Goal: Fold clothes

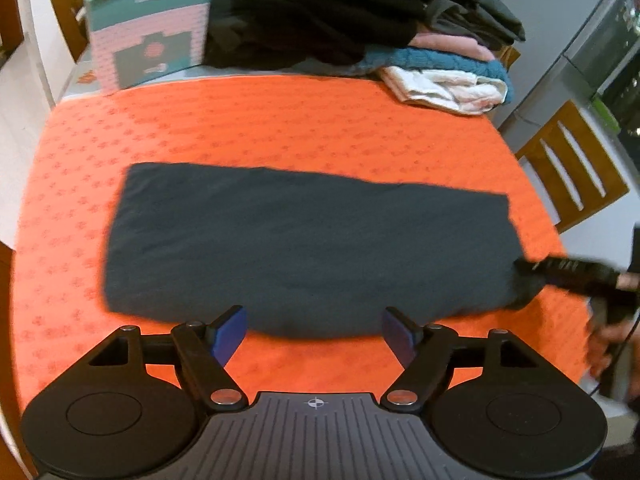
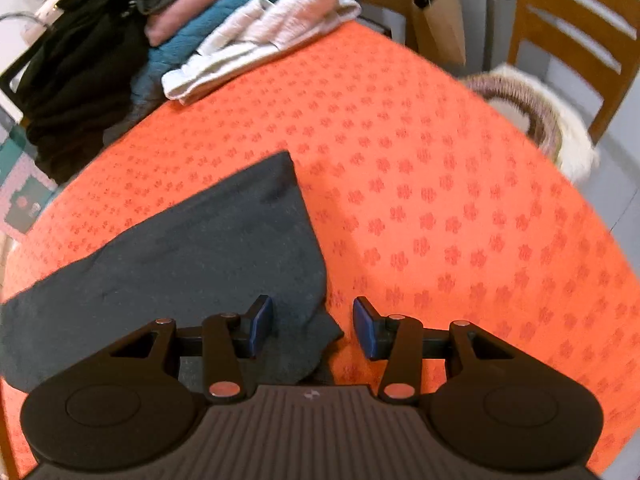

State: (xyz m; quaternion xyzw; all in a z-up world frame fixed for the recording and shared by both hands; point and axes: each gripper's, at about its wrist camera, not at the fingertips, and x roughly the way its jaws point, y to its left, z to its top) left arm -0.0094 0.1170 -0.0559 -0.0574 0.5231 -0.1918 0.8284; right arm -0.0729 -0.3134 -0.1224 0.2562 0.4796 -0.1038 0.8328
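Observation:
A dark grey folded garment (image 1: 312, 240) lies flat as a long band across the orange patterned tablecloth (image 1: 280, 120). My left gripper (image 1: 313, 330) hovers open over the garment's near edge, with nothing pressed between its blue pads. In the right wrist view the garment's right end (image 2: 200, 260) tapers to a corner that lies between the fingers of my right gripper (image 2: 314, 326). The jaws stand apart and the pads do not press the cloth. From the left wrist view the right gripper (image 1: 560, 272) is a blur at the garment's right end, held by a hand (image 1: 608, 340).
A pile of dark clothes (image 1: 340, 12) sits at the table's far side, with a teal knit (image 1: 440, 60) and a white towel (image 1: 440, 88). A patterned box (image 1: 148, 28) stands far left. Wooden chairs (image 1: 572, 164) and a woven basket (image 2: 532, 108) flank the right side.

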